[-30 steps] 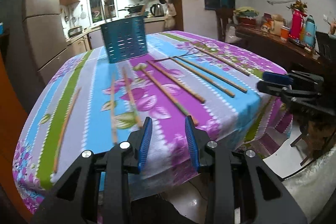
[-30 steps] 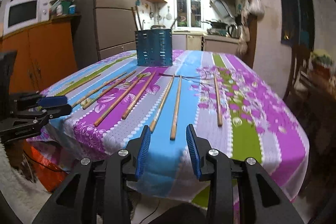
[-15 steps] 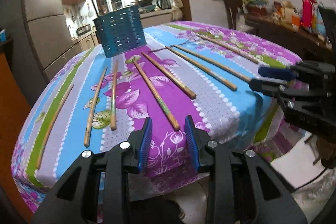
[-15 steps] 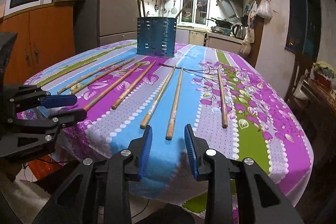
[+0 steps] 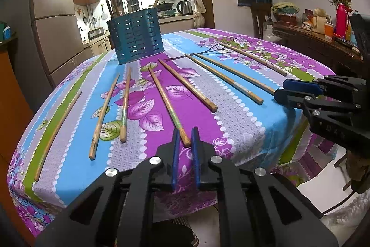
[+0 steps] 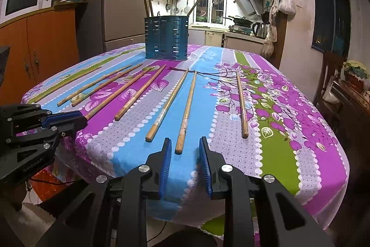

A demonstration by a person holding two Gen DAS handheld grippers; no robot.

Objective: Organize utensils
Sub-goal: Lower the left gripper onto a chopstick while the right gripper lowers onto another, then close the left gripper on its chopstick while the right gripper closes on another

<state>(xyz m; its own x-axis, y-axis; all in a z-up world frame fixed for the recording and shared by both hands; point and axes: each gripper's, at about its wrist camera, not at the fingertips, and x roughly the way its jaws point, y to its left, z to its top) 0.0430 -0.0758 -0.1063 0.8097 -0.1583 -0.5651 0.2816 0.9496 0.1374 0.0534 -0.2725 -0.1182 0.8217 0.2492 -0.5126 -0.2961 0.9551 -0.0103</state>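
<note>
Several wooden chopsticks lie side by side on the flowered tablecloth (image 5: 233, 117). A blue slotted utensil holder (image 5: 136, 38) stands at the far side, also in the right wrist view (image 6: 166, 38), with a few sticks in it. My left gripper (image 5: 185, 138) has its jaws narrowed around the near end of one chopstick (image 5: 167, 103); contact is unclear. My right gripper (image 6: 185, 148) is open, its jaws on either side of the near end of another chopstick (image 6: 186, 110). Each gripper shows in the other's view (image 5: 298, 92) (image 6: 62, 119).
The table edge drops off just below both grippers. A sideboard (image 5: 319, 43) with bottles and cups stands to the right. An orange cabinet (image 6: 39, 45) with a microwave (image 6: 23, 0) stands to the left, a fridge (image 6: 122, 6) behind it.
Both grippers have moved forward to the table's near edge. The left jaws have narrowed around a chopstick's end. The right jaws now frame another chopstick's end.
</note>
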